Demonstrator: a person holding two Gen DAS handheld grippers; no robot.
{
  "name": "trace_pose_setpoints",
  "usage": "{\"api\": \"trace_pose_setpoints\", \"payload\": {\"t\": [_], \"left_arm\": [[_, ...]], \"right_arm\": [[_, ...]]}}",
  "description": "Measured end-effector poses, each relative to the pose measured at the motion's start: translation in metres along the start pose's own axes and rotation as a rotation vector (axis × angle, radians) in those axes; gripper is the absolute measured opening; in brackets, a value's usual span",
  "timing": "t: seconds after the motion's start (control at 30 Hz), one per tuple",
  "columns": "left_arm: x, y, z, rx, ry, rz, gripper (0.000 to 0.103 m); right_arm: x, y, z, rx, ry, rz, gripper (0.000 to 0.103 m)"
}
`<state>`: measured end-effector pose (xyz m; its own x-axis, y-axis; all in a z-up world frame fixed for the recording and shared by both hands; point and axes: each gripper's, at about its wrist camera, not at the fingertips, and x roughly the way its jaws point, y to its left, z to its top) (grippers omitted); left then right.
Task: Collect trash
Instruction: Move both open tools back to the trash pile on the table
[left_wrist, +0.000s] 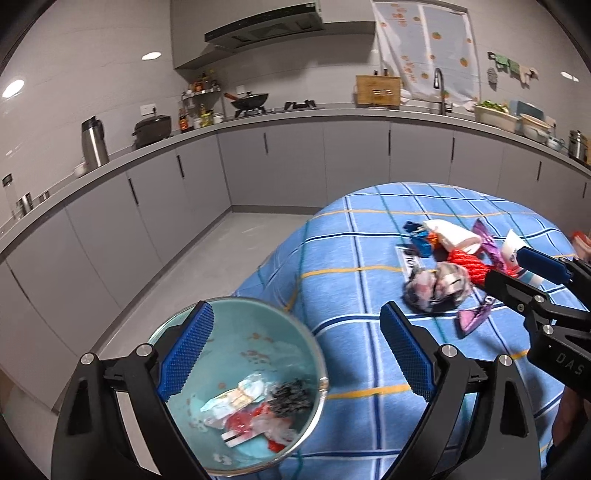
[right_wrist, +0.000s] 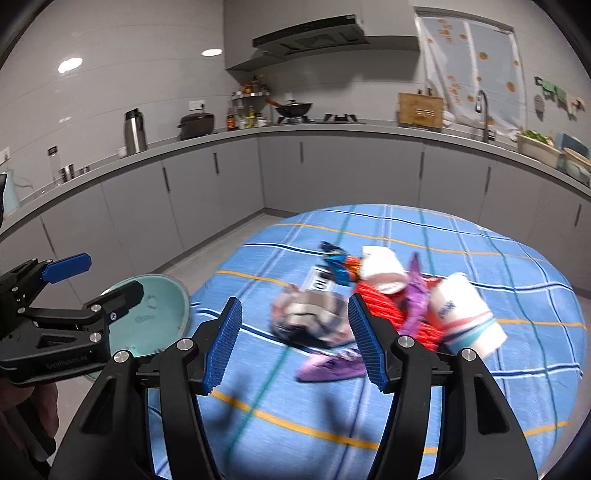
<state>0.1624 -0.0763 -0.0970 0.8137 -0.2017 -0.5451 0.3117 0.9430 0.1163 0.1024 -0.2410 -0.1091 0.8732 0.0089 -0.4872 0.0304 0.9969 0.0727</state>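
Trash lies in a heap on the blue checked tablecloth (left_wrist: 351, 258): a crumpled grey-pink wrapper (right_wrist: 306, 317), a red net (right_wrist: 388, 310), purple wrappers (right_wrist: 328, 365), a blue-orange wrapper (right_wrist: 338, 264) and two white paper cups (right_wrist: 461, 314) (right_wrist: 380, 269). My right gripper (right_wrist: 295, 343) stands open just short of the crumpled wrapper, with nothing pressed between its pads. A teal bowl (left_wrist: 258, 332) holding several scraps shows at the table's left edge, under my open, empty left gripper (left_wrist: 297, 354). What bears the bowl is hidden. The right gripper (left_wrist: 506, 266) enters the left wrist view from the right.
Grey floor (left_wrist: 207, 266) stretches left of the table. Grey cabinets and a counter (left_wrist: 295, 114) run along the back, carrying a steel thermos (left_wrist: 94, 142), a rice cooker (left_wrist: 151, 129), a wok (left_wrist: 249, 99) and a sink tap (left_wrist: 439, 88).
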Motion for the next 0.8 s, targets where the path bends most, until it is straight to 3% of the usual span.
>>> {"api": "trace_pose_setpoints", "payload": {"t": [0.5, 0.8], "left_arm": [[0.028, -0.078, 0.018, 0.099, 0.007, -0.11, 0.09], [0.062, -0.114, 0.019, 0.14, 0.058, -0.154, 0.089]], "right_arm": [[-0.017, -0.075, -0.023, 0.102, 0.007, -0.165, 0.064], [-0.019, -0.105, -0.032, 0.156, 0.006, -0.221, 0.067]]}}
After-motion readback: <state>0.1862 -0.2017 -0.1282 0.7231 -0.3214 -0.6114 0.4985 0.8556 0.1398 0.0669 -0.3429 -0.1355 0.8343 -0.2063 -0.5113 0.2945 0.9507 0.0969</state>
